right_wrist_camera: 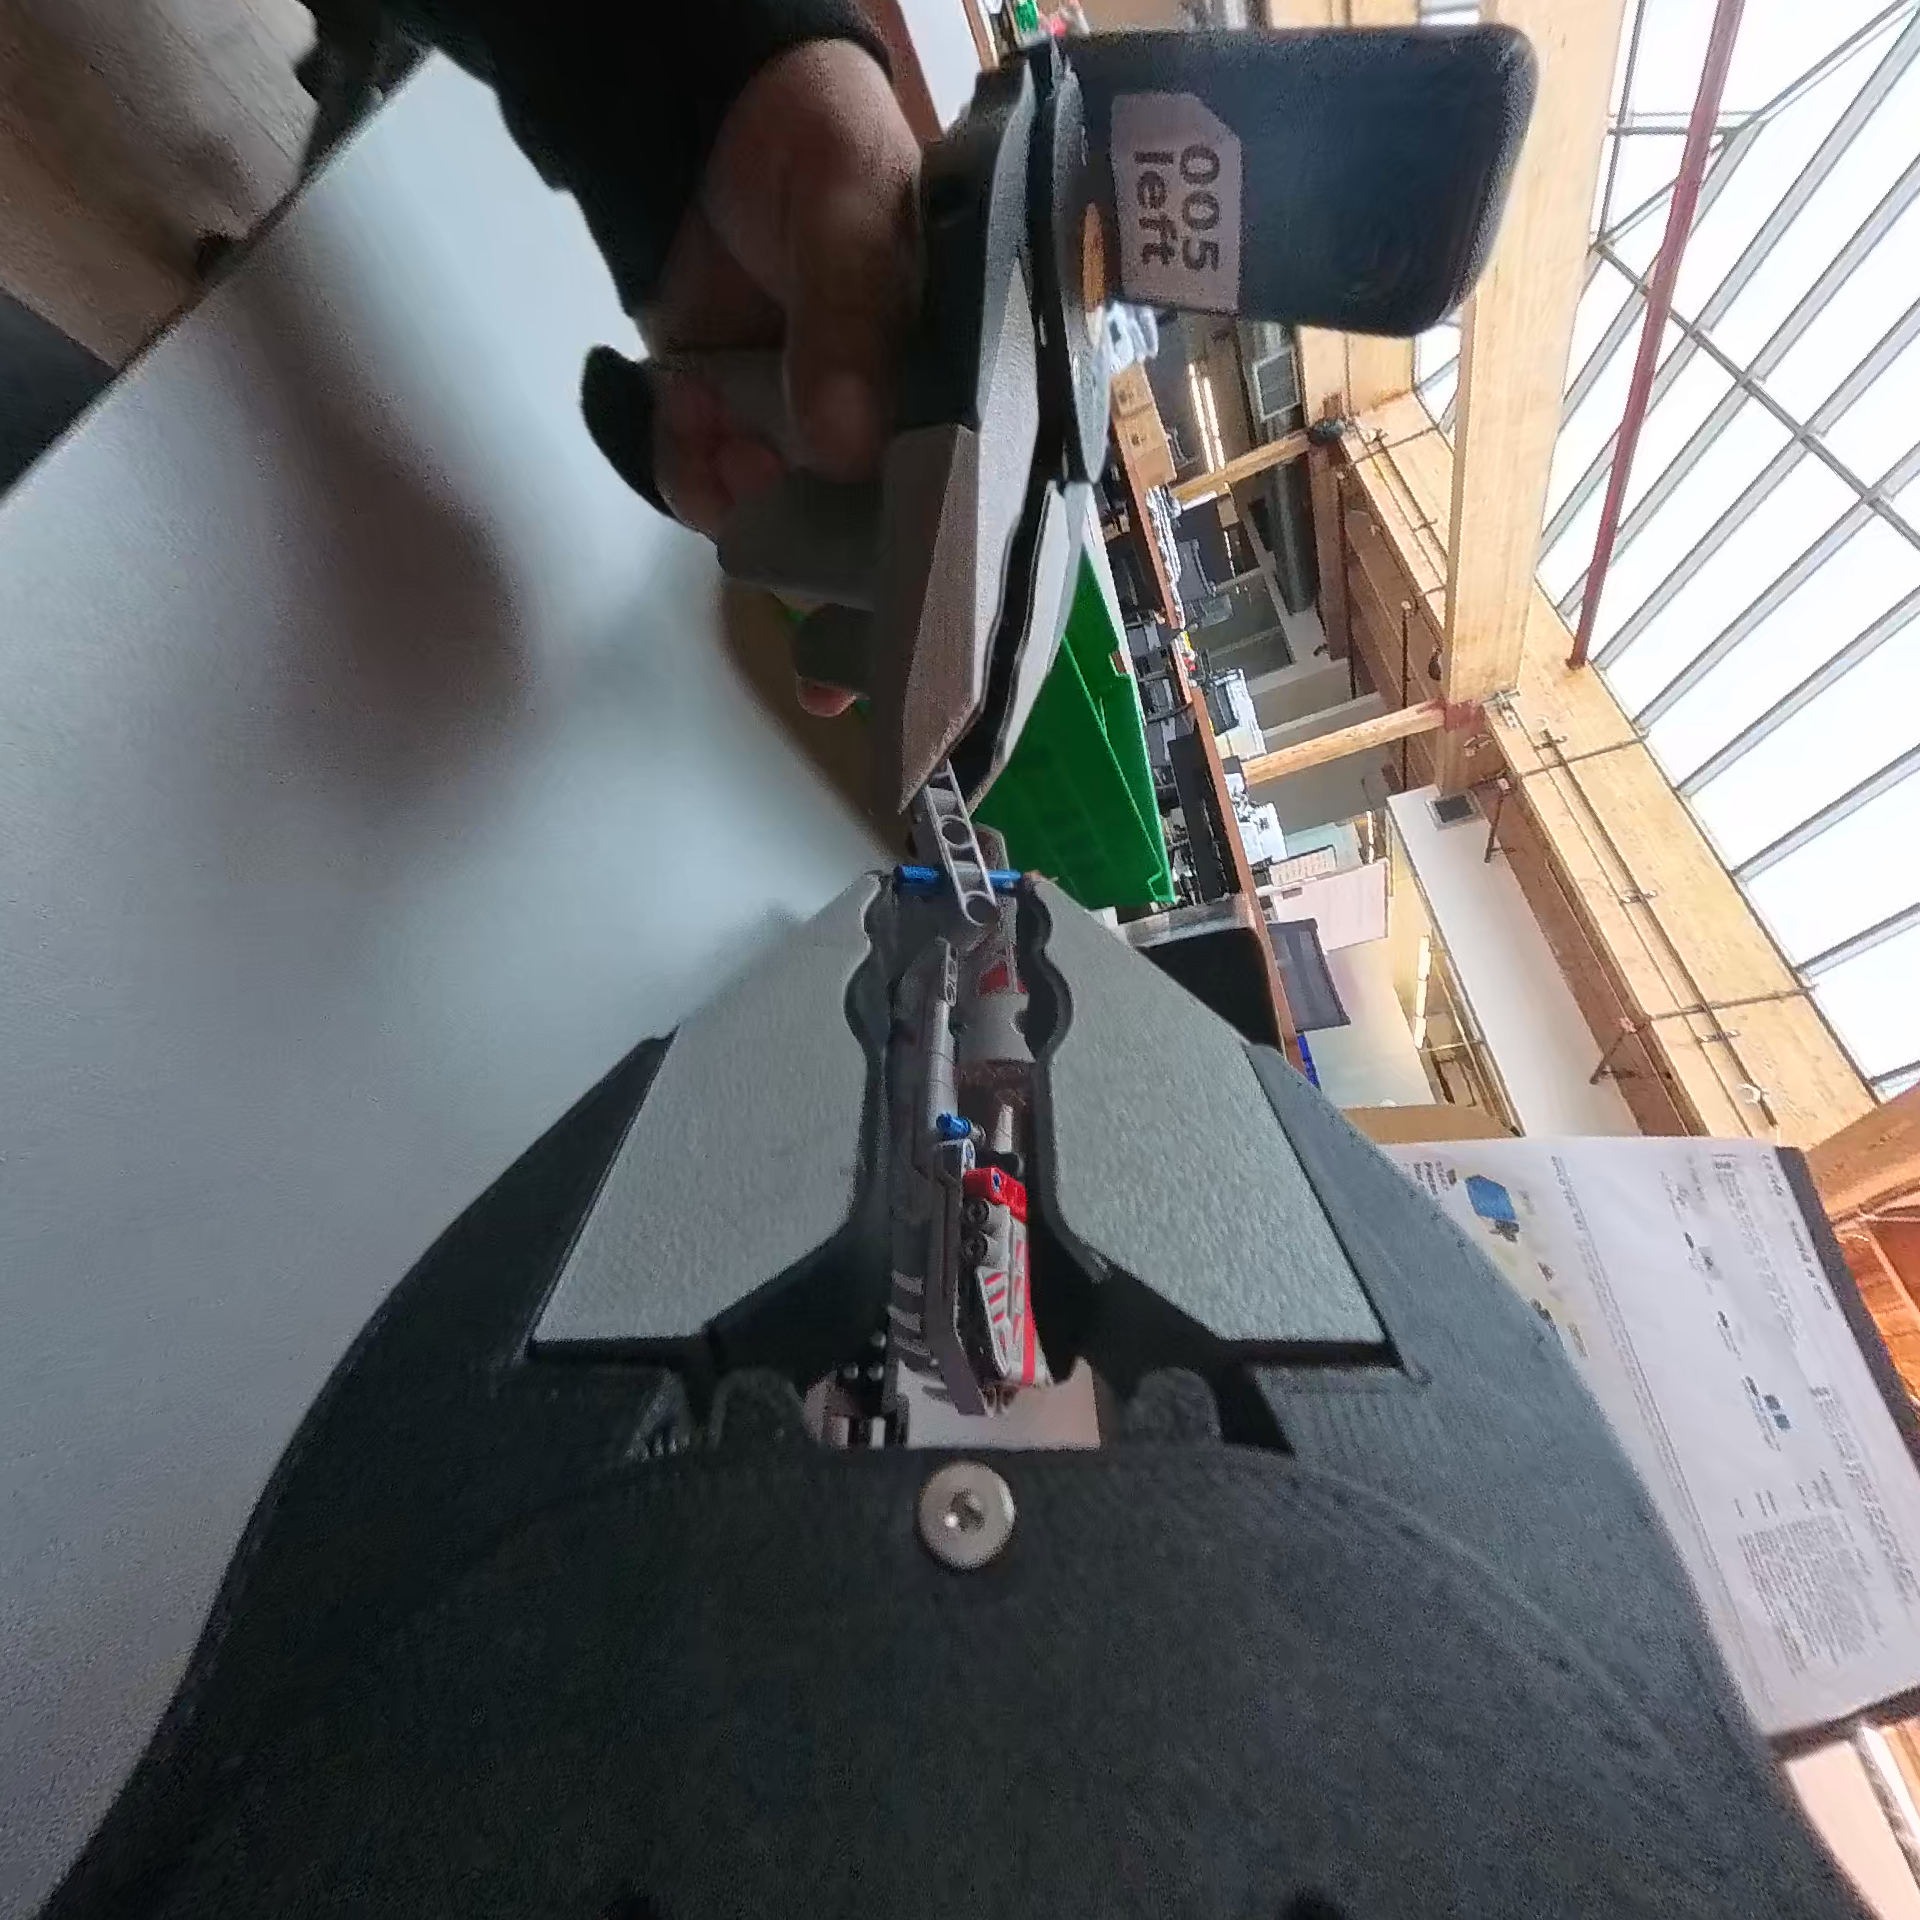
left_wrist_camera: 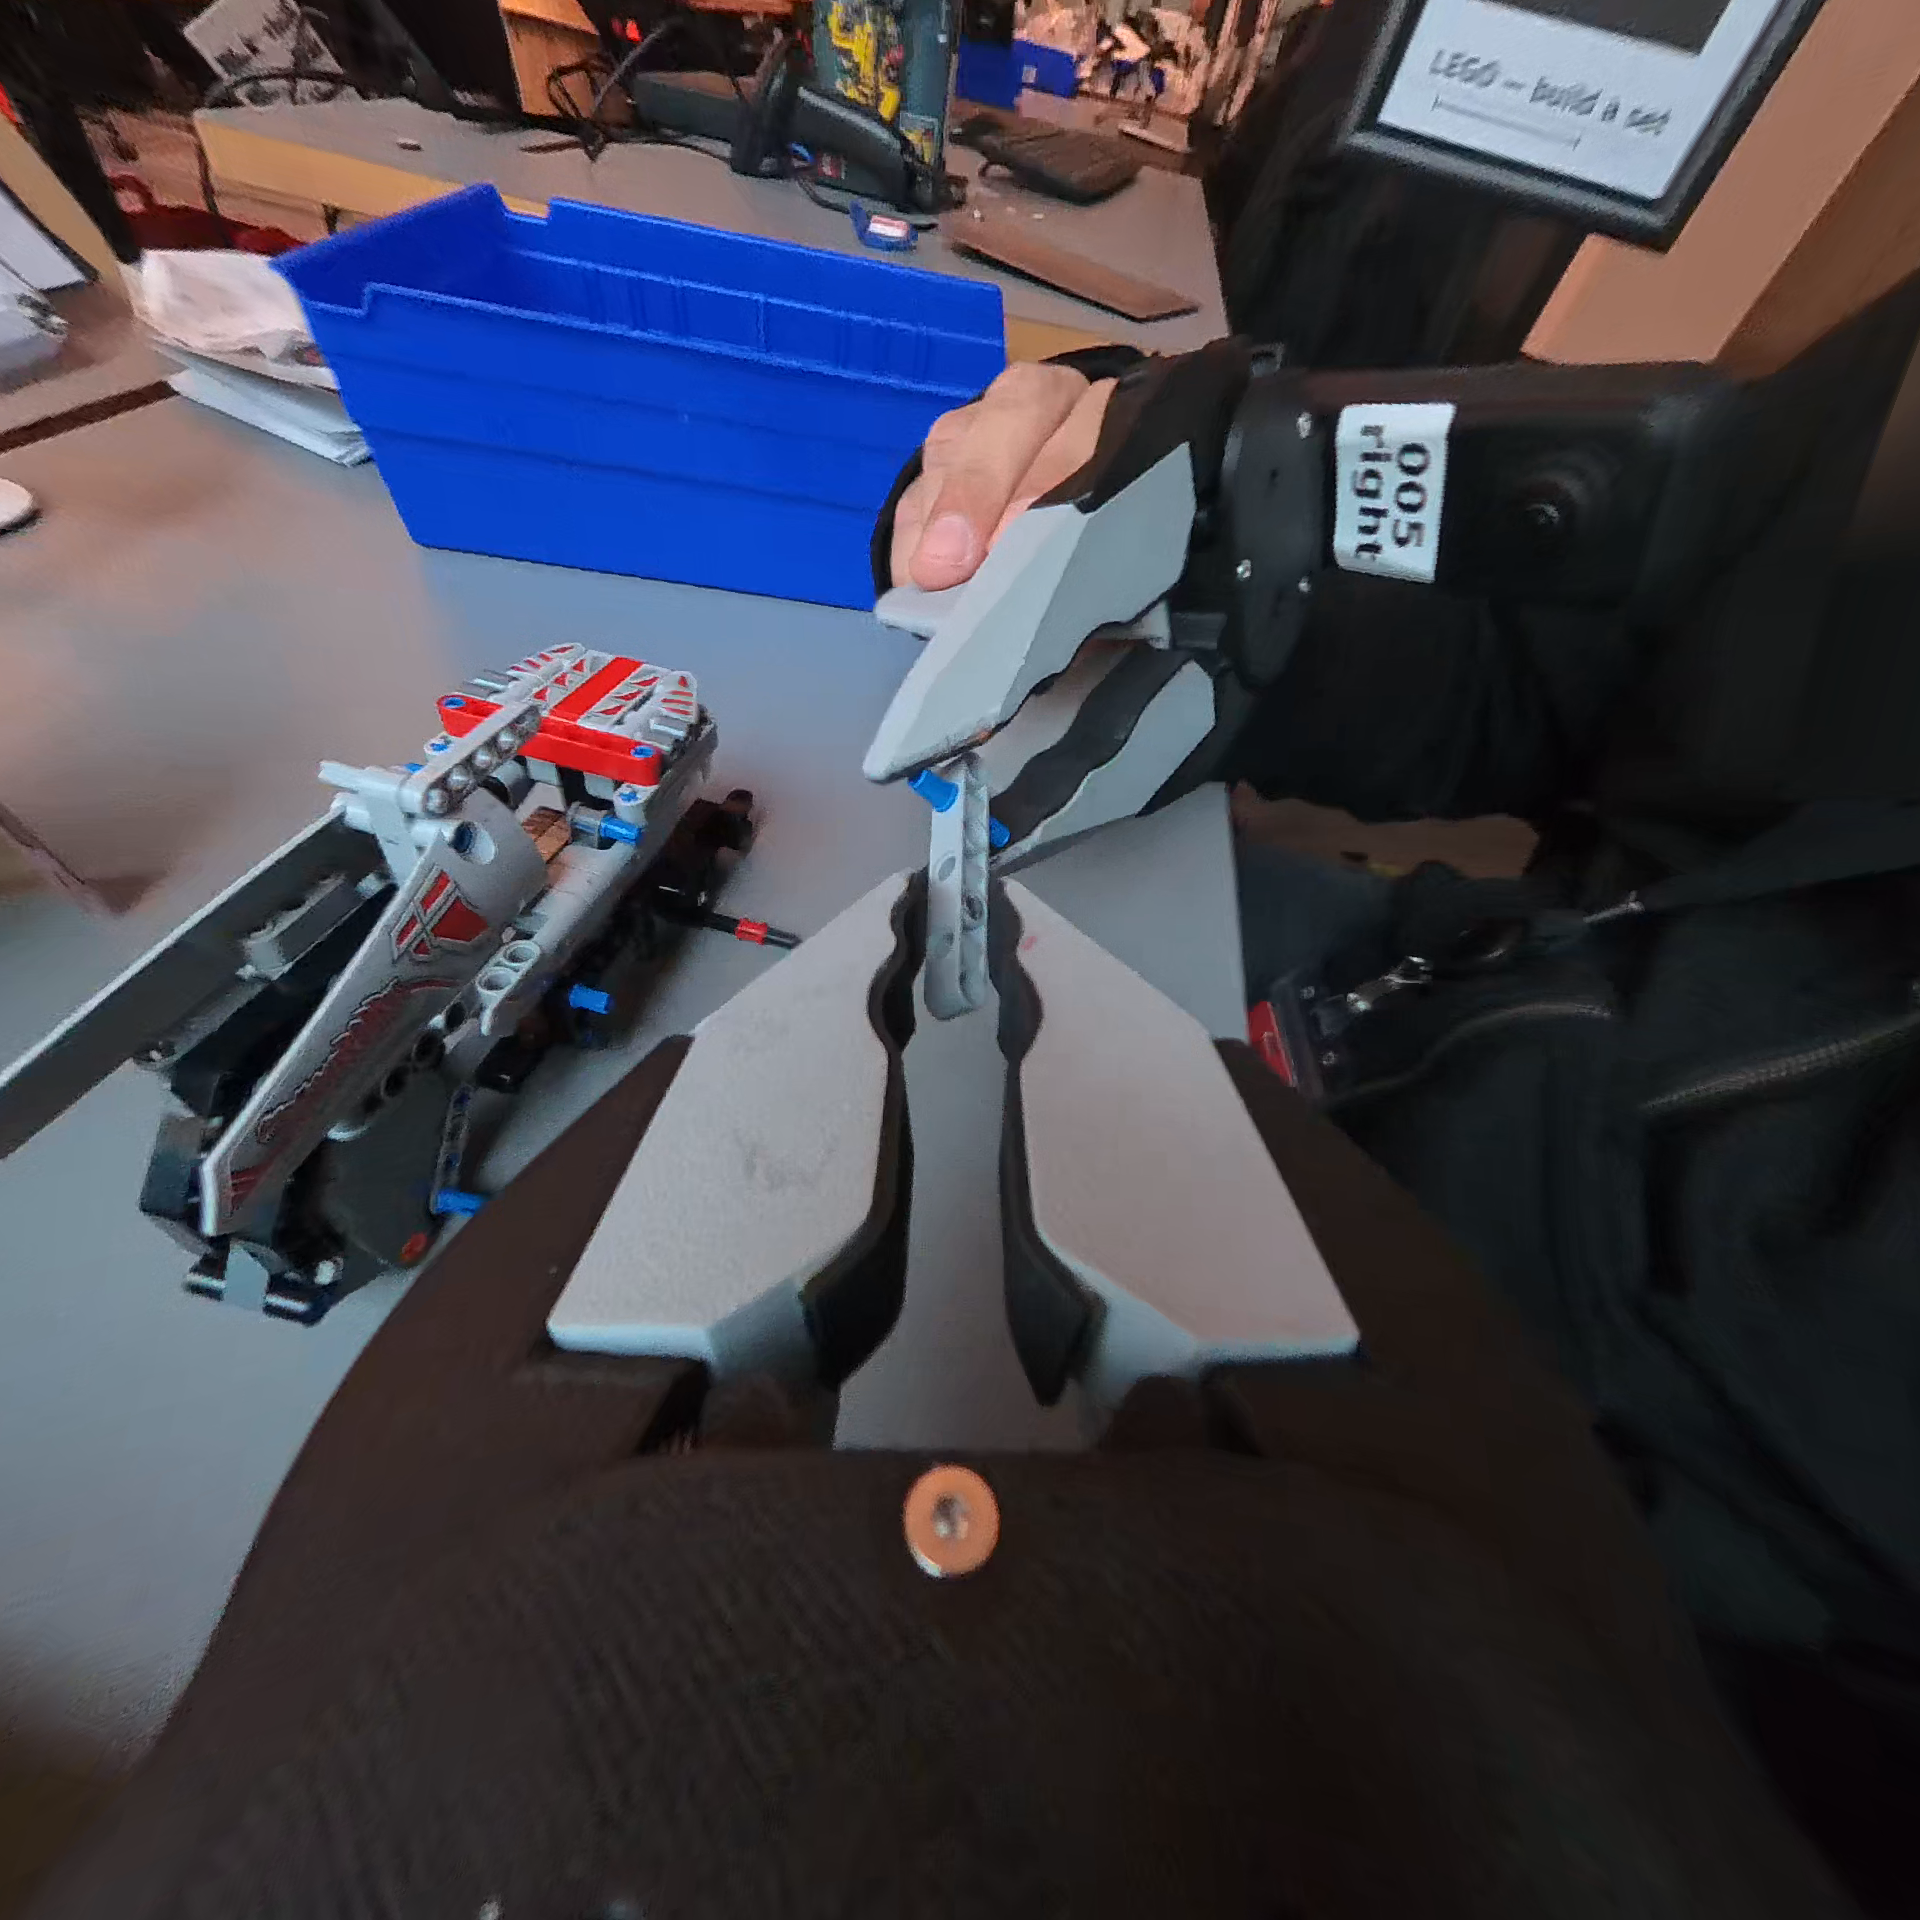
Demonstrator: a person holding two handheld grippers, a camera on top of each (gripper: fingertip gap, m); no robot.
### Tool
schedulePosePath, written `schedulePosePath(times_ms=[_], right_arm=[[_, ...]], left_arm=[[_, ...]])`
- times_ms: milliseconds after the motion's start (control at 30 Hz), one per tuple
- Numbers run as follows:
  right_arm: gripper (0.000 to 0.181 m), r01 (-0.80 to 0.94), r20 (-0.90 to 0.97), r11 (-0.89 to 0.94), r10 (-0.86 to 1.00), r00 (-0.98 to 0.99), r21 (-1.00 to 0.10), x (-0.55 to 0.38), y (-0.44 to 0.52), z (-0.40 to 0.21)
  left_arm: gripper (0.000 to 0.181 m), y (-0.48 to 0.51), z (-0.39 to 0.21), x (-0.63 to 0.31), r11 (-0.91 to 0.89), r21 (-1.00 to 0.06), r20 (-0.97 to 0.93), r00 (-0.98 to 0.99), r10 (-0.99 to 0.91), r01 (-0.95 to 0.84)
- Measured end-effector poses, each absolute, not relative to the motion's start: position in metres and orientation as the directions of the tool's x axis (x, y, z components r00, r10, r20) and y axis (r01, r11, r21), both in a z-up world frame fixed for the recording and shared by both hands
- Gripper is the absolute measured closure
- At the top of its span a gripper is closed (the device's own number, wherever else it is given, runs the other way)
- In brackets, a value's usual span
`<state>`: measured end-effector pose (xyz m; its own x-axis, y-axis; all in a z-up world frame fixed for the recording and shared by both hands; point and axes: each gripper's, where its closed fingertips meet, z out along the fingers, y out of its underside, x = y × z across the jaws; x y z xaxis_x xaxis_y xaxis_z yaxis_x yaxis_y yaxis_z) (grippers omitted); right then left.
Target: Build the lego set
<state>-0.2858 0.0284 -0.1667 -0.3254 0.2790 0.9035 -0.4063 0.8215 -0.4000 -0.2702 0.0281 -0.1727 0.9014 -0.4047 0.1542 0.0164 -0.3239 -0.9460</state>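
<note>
My left gripper [left_wrist_camera: 956,894] is shut on the lower part of a light grey holed beam [left_wrist_camera: 964,940] and holds it upright above the grey table [left_wrist_camera: 717,644]. A blue pin [left_wrist_camera: 932,790] sits through the beam's top hole. My right gripper [left_wrist_camera: 943,802] comes in from the right, its jaws closed onto the two ends of that pin. In the right wrist view the pin [right_wrist_camera: 914,879] spans between my right gripper's [right_wrist_camera: 956,883] tips, and the beam [right_wrist_camera: 951,831] runs up into the left gripper [right_wrist_camera: 935,774]. The part-built grey, red and black lego model [left_wrist_camera: 436,935] lies on the table to the left, apart from both grippers.
A blue bin [left_wrist_camera: 644,395] stands behind the model. A green bin [right_wrist_camera: 1081,779] and a printed instruction sheet [right_wrist_camera: 1662,1403] show in the right wrist view. Papers [left_wrist_camera: 239,332] lie at the far left. A person's dark jacket [left_wrist_camera: 1558,1143] fills the right side. My two grippers' fingertips are within a few centimetres of each other.
</note>
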Motion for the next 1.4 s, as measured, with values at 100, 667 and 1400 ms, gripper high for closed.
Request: schedulePosePath(times_ms=[100, 667, 1400], right_arm=[[0.155, -0.332, 0.884, 0.851, 0.277, -0.376, -0.408, -0.296, 0.039, -0.184], [0.174, -0.084, 0.274, 0.364, 0.512, -0.814, -0.928, -0.279, 0.033, -0.172], [0.175, -0.008, 0.157, 0.299, 0.477, -0.865, -0.954, -0.275, 0.04, -0.178]], left_arm=[[0.172, 0.034, -0.189, -0.29, -0.386, -0.911, -0.03, 0.958, -0.286, -0.144], [0.172, 0.036, -0.171, -0.28, -0.244, -0.682, -0.649, 0.724, -0.232, -0.689], [0.175, 0.046, -0.18, -0.272, -0.3, -0.946, -0.032, 0.953, -0.302, -0.127]])
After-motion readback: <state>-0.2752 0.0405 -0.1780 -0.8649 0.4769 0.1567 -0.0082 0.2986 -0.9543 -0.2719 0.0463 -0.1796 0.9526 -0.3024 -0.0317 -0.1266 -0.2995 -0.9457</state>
